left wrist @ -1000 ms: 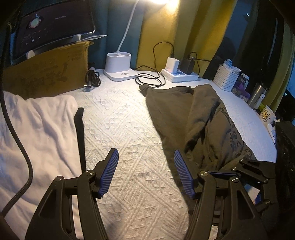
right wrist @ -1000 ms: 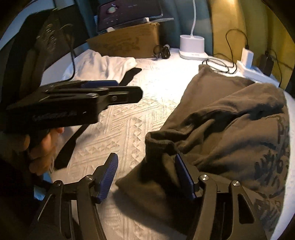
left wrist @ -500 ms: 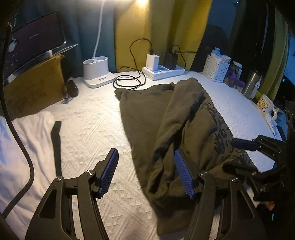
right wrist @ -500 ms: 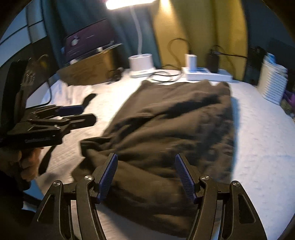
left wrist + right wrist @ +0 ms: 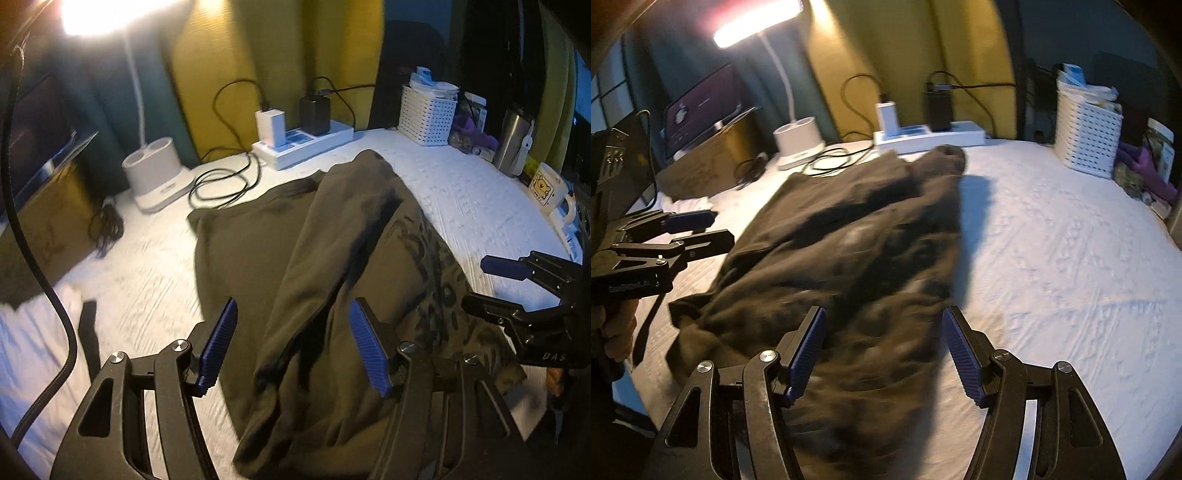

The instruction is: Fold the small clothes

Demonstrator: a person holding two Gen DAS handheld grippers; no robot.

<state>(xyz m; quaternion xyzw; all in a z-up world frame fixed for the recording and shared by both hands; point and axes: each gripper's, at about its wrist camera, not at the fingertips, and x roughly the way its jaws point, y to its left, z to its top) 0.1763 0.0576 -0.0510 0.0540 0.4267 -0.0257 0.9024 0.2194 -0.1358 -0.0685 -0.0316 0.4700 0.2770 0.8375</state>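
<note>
1. Olive-brown knit garment with a dark printed pattern (image 5: 295, 266), rumpled and partly doubled over itself, lies on the white textured bedspread (image 5: 1071, 258); its long axis runs from the near edge of the bed toward the white power strip (image 5: 306, 146) at the far side.
2. Left gripper (image 5: 293, 345), black with blue ribbed pads: jaws stand roughly half apart and clasp nothing. The garment's near end lies directly beneath and just ahead of them, a raised fold passing between the two pads without contact.
3. Right gripper (image 5: 882, 354), same build: jaws likewise parted and empty. The garment's near hem lies below the left pad and the gap; the right pad hangs over bare bedspread, so the cloth's right edge falls inside its span.
4. Judgement: both grippers are about equally near; each fronts one near corner, suiting a paired pinch and a fold along the long axis.
5. White garment (image 5: 33, 332) lies apart, left.
</note>
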